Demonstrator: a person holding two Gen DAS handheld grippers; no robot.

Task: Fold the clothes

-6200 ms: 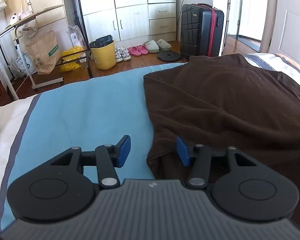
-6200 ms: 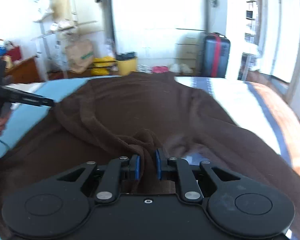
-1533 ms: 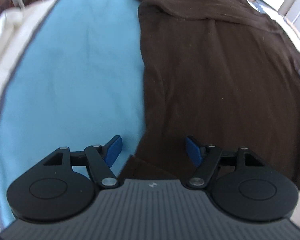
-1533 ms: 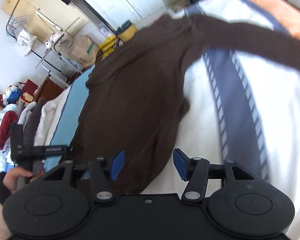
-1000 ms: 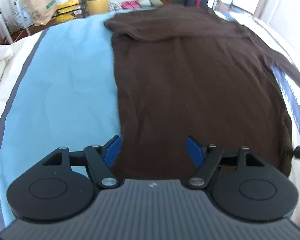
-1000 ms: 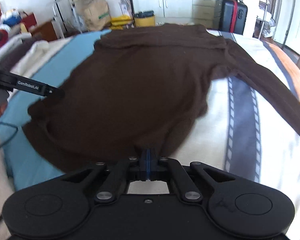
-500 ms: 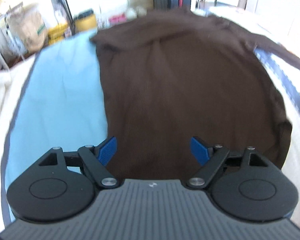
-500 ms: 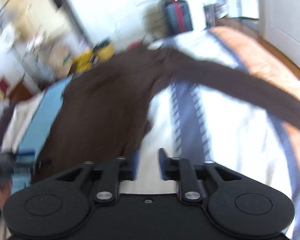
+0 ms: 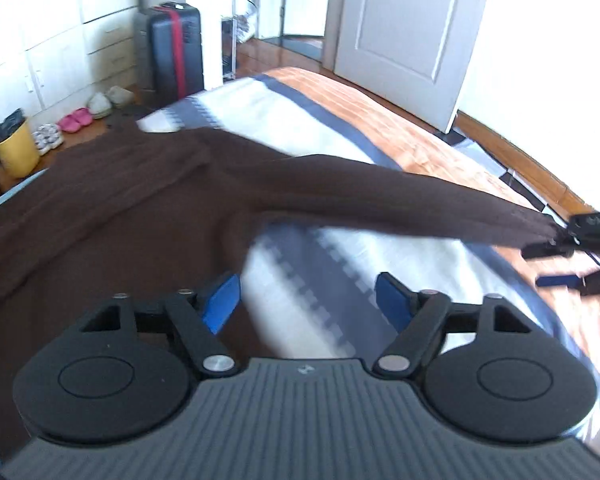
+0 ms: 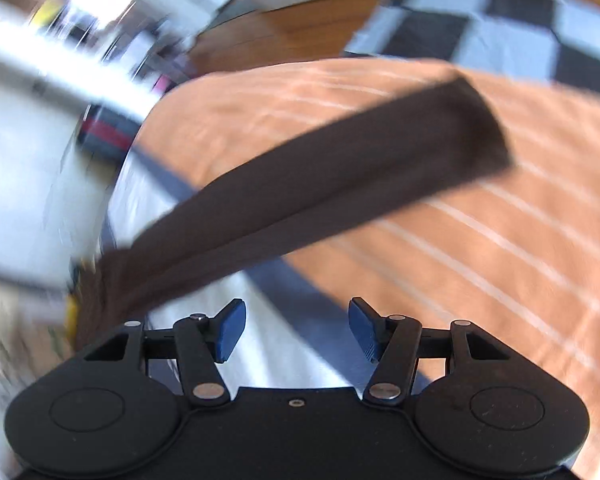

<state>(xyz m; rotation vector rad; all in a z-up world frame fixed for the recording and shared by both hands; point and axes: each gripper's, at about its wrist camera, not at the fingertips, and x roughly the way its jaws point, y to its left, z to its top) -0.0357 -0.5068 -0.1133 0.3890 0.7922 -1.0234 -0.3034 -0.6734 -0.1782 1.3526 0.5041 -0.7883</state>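
A dark brown long-sleeved garment (image 9: 112, 208) lies spread on the bed, one sleeve (image 9: 380, 188) stretched out to the right. My left gripper (image 9: 306, 306) hovers beside the body of the garment, over the striped bedspread; its jaws are closing with nothing between them. In the right wrist view the same sleeve (image 10: 340, 168) runs diagonally across the orange part of the cover. My right gripper (image 10: 298, 328) hangs just short of it, jaws opening and empty. It also shows in the left wrist view as the right gripper (image 9: 554, 266), close to the sleeve's cuff.
The bedspread (image 9: 400, 132) has blue, white, grey and orange bands. Beyond the bed stand a black suitcase (image 9: 176, 48), a white door (image 9: 408, 32), a yellow bin (image 9: 14, 148) and shoes (image 9: 76, 118). A checkered mat (image 10: 500, 12) lies on the floor past the bed edge.
The right gripper let go of the garment's hem, opened, rolled and swung over to the outstretched sleeve. The left gripper swung right from the garment's body toward the sleeve, its jaws a little narrower.
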